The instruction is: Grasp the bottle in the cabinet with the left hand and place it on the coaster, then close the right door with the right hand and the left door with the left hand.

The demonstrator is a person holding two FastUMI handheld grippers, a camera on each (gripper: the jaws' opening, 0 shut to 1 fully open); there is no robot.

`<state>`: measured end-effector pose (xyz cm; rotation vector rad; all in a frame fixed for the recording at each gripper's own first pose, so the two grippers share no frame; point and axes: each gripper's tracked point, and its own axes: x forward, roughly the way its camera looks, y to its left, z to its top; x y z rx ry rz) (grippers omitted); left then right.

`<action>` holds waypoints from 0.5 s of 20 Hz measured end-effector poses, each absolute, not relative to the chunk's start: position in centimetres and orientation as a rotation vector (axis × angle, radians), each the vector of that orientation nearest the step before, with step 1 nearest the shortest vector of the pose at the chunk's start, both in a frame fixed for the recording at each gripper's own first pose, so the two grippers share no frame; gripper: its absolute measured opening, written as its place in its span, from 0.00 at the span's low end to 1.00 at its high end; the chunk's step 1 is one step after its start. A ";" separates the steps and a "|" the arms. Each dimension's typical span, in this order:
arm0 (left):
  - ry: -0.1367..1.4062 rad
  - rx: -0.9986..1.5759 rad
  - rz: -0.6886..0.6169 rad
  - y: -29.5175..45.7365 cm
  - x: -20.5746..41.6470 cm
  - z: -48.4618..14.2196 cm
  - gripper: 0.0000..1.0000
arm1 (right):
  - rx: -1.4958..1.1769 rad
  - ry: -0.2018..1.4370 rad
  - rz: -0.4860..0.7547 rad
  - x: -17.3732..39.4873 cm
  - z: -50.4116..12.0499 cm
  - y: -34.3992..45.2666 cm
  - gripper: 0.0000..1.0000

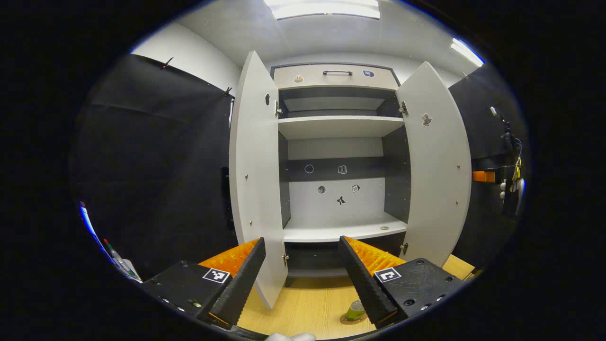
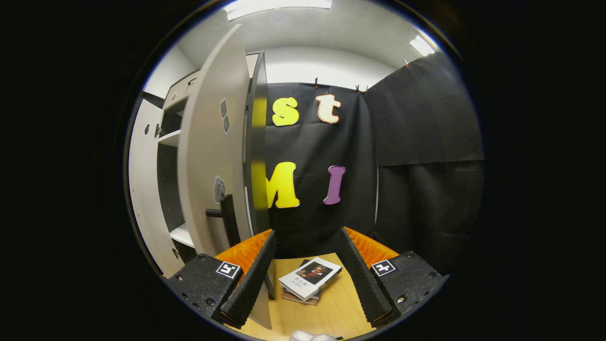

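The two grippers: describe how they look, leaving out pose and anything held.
In the left gripper view, the left gripper has two long wedge-shaped fingers with ribbed, sawtooth inner faces, mounted on black blocks with small screws. Each block carries a square black-and-white marker. The right gripper in the right gripper view has the same build, with a marker on each block.

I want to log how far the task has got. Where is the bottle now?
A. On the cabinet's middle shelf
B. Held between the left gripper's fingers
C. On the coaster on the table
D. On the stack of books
C: in the left gripper view the bottle stands on the coaster on the table, in front of the open cabinet.
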<state>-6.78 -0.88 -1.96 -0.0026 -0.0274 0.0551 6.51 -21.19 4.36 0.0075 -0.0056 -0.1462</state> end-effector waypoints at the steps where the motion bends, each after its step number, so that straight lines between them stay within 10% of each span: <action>1: -0.025 -0.004 0.071 -1.2 -6.7 -1.8 0.94 | 0.008 -0.003 -0.115 7.2 4.1 -20.8 0.83; 10: -0.008 -0.021 0.197 -3.3 -7.7 -1.5 0.95 | -0.013 0.024 0.042 8.7 4.0 -18.0 0.80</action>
